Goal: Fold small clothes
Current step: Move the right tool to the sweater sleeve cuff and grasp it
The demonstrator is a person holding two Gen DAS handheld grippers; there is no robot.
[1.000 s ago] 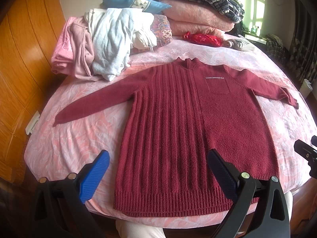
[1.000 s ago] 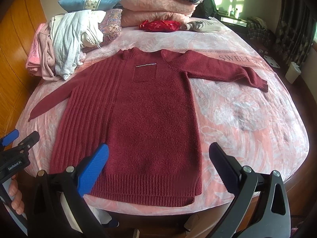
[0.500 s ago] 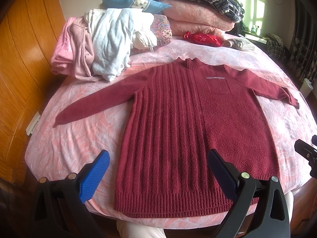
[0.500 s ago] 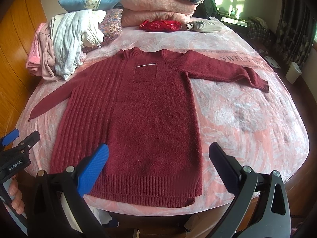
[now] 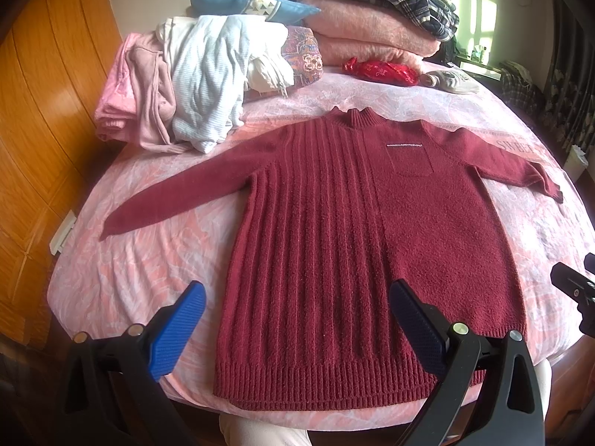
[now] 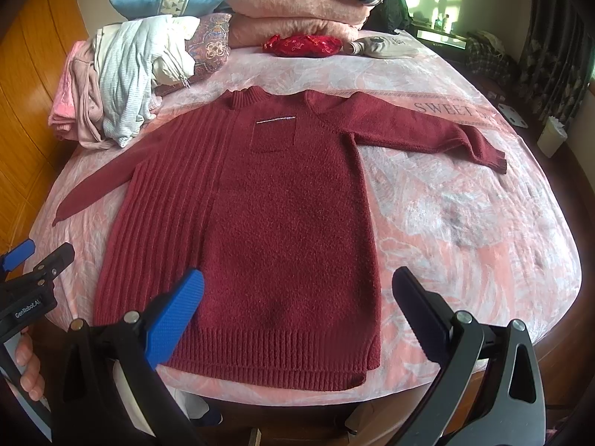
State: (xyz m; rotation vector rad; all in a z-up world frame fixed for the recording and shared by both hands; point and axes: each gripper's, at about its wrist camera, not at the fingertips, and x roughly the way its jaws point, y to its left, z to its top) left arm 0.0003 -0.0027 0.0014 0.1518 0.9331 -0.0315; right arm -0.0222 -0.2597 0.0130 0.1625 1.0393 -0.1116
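Observation:
A dark red knit sweater [image 5: 357, 245] lies flat, face up, on the pink bedspread [image 5: 156, 260], sleeves spread to both sides, hem toward me. It also shows in the right wrist view [image 6: 275, 230]. My left gripper [image 5: 297, 319] is open and empty, held above the hem near the bed's front edge. My right gripper [image 6: 297, 304] is open and empty, above the hem's right part. Each gripper shows at the edge of the other's view: the right gripper [image 5: 576, 290] and the left gripper [image 6: 33, 278].
A heap of pink, striped and white clothes [image 5: 178, 81] lies at the back left. Folded pink blankets [image 5: 364, 33] with a plaid garment, a blue pillow [image 5: 245, 0] and a red pouch [image 5: 383, 70] lie at the back. A wooden wall [image 5: 41, 111] stands left.
Both grippers have edged slightly closer to the bed, so the sweater sits a touch lower in view. Nothing was grasped.

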